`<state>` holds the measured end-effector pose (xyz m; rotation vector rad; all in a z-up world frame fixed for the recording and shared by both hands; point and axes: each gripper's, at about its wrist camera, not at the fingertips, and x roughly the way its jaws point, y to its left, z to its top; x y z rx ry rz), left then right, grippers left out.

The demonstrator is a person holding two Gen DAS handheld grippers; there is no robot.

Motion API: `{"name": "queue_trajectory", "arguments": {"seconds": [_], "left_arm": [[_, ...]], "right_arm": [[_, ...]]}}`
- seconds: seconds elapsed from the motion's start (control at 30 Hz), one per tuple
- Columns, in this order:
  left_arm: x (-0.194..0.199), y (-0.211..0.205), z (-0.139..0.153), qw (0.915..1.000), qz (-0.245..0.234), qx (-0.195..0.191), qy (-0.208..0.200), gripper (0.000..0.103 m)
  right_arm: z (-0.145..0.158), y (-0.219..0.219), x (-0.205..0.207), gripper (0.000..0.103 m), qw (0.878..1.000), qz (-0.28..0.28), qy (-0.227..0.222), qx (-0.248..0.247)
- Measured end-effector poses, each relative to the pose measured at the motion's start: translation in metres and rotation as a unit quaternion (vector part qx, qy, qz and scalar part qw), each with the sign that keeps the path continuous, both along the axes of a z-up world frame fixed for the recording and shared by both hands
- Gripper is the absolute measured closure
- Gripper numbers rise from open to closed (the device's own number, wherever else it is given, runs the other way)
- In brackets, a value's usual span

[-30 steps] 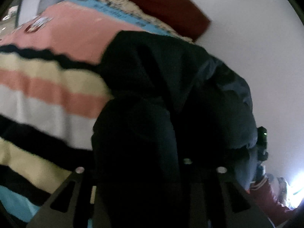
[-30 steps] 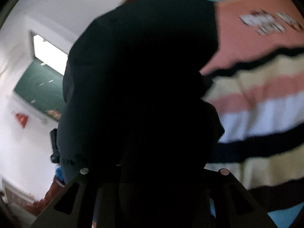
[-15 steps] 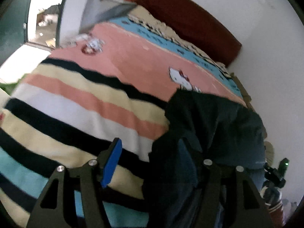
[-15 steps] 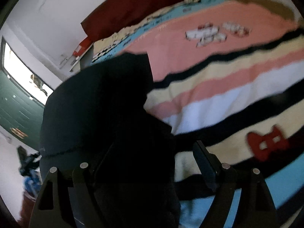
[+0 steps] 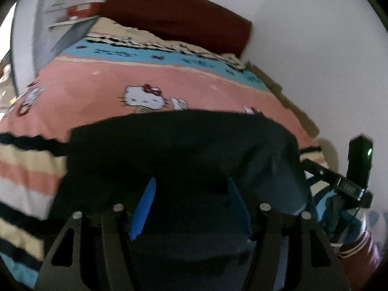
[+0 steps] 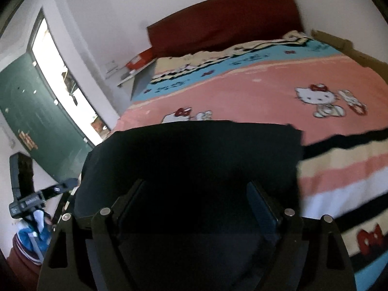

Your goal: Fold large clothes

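Left gripper (image 5: 190,189): blue-padded fingers (image 5: 143,208) spread wide, nothing pinched, jaws just opened within the last second. Dark navy folded garment of soft cloth (image 5: 179,150) lying below and beyond the tips, not pressed by either pad.

Right gripper (image 6: 196,194): black fingers (image 6: 262,206) likewise set wide apart, jaws just opened too, the same dark garment (image 6: 194,155) under them and free of the pads (too dark there to tell whether the tips brush the cloth).

Garment spread flat as a broad, roughly rectangular fold on the near part of a bed (image 5: 169,82), far edge reaching the pink band of a striped cartoon-cat blanket (image 6: 266,89), one side edge running along the cream, pink, white and black stripes.

Beyond, at the head of the bed: a dark red padded headboard (image 5: 179,21) against a white wall (image 5: 303,36). Off the side edge of the bed: a green door (image 6: 29,111) beside a bright opening, and a small red box (image 6: 140,59) on a ledge.
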<state>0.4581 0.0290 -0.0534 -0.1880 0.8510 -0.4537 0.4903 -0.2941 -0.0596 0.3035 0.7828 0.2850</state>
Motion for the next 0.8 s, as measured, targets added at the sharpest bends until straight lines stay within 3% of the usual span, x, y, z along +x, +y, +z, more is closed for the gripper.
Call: {"name": "queue_trajectory", "arguments": {"seconds": [0.1, 0.27, 0.47, 0.57, 0.67, 0.8], "left_arm": [[0.016, -0.025, -0.008, 0.9998, 0.000, 0.019, -0.009, 0.042], [0.066, -0.019, -0.025, 0.9993, 0.027, 0.019, 0.019, 0.039], [0.086, 0.035, -0.042, 0.9979, 0.045, -0.014, 0.045, 0.039], [0.082, 0.076, -0.055, 0.9934, 0.087, -0.022, 0.071, 0.039], [0.073, 0.123, -0.067, 0.9810, 0.155, -0.029, 0.113, 0.039], [0.033, 0.165, -0.055, 0.9752, 0.198, 0.001, 0.099, 0.039]], "right_arm": [[-0.010, 0.013, 0.012, 0.013, 1.000, 0.005, 0.000, -0.022], [-0.035, 0.003, 0.055, 0.008, 1.000, -0.019, 0.017, 0.004], [-0.062, -0.038, 0.074, 0.008, 0.993, -0.051, 0.041, 0.096], [-0.075, -0.059, 0.068, 0.008, 0.987, -0.067, 0.061, 0.132], [-0.083, -0.074, 0.059, 0.008, 0.984, -0.092, 0.087, 0.122], [-0.073, -0.087, 0.034, 0.008, 0.985, -0.128, 0.104, 0.053]]}}
